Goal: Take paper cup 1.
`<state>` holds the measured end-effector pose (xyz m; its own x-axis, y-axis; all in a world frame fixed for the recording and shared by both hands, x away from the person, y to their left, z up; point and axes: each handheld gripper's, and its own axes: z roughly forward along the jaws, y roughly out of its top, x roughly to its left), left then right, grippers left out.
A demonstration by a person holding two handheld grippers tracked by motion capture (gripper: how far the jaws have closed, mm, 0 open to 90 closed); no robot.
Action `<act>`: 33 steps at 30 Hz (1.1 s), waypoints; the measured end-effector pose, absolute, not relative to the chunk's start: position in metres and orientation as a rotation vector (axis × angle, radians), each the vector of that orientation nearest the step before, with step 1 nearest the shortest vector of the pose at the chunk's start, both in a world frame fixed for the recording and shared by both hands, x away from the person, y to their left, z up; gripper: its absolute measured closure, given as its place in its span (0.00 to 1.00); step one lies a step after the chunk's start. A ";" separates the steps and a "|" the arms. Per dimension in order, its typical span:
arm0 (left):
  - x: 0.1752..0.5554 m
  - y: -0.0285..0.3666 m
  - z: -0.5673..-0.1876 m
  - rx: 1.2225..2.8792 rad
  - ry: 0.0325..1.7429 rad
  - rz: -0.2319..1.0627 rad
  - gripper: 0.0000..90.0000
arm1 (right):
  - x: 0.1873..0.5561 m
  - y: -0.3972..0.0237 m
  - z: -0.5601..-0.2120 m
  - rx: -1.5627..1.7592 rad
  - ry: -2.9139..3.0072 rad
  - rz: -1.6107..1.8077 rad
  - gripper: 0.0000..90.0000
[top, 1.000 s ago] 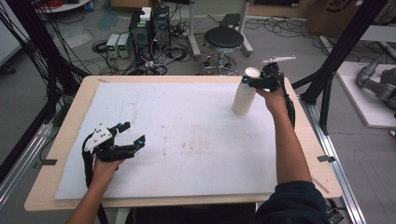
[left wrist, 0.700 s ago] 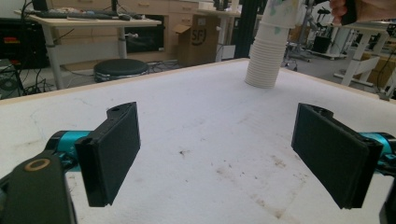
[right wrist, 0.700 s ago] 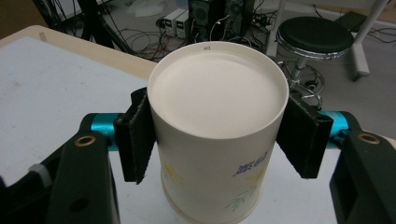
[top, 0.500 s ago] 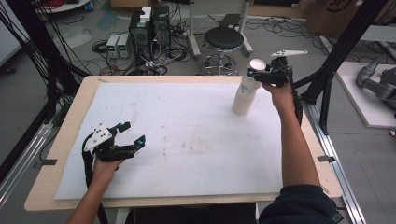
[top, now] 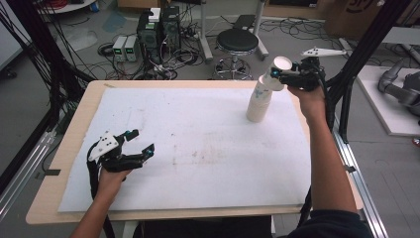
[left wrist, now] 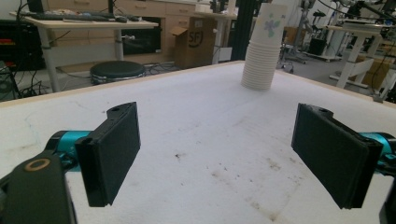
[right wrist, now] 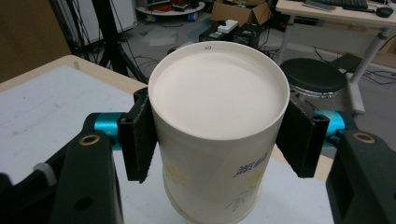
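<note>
My right gripper (top: 279, 75), at two o'clock on the table (top: 69, 148), has just clamped the top paper cup (top: 274, 74); my left gripper (top: 140, 143) gapes empty at eight.

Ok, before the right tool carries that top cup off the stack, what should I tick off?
1. Right tool clamped on both sides of the top cup: ok.
2. Top cup clear of the stack of cups: not ok, its bottom edge is inside the stack.
3. Cup upside down, base up: ok.
4. Rest of the stack standing on the white mat: ok.
5. Left tool open, apart from the stack: ok.
6. Only one cup lifted: cannot tell.
</note>
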<state>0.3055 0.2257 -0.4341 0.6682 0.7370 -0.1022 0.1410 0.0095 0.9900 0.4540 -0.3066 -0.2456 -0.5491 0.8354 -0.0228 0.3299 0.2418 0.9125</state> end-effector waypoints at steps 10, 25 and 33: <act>0.305 0.223 -0.433 1.516 0.739 0.509 0.17 | 0.413 -0.308 -0.249 0.964 2.083 1.308 0.41; 0.304 0.213 -0.432 1.536 0.706 0.466 0.17 | 0.366 -0.298 -0.285 0.866 2.197 1.430 0.41; 0.303 0.209 -0.432 1.548 0.684 0.438 0.17 | 0.351 -0.283 -0.318 0.818 2.218 1.477 0.41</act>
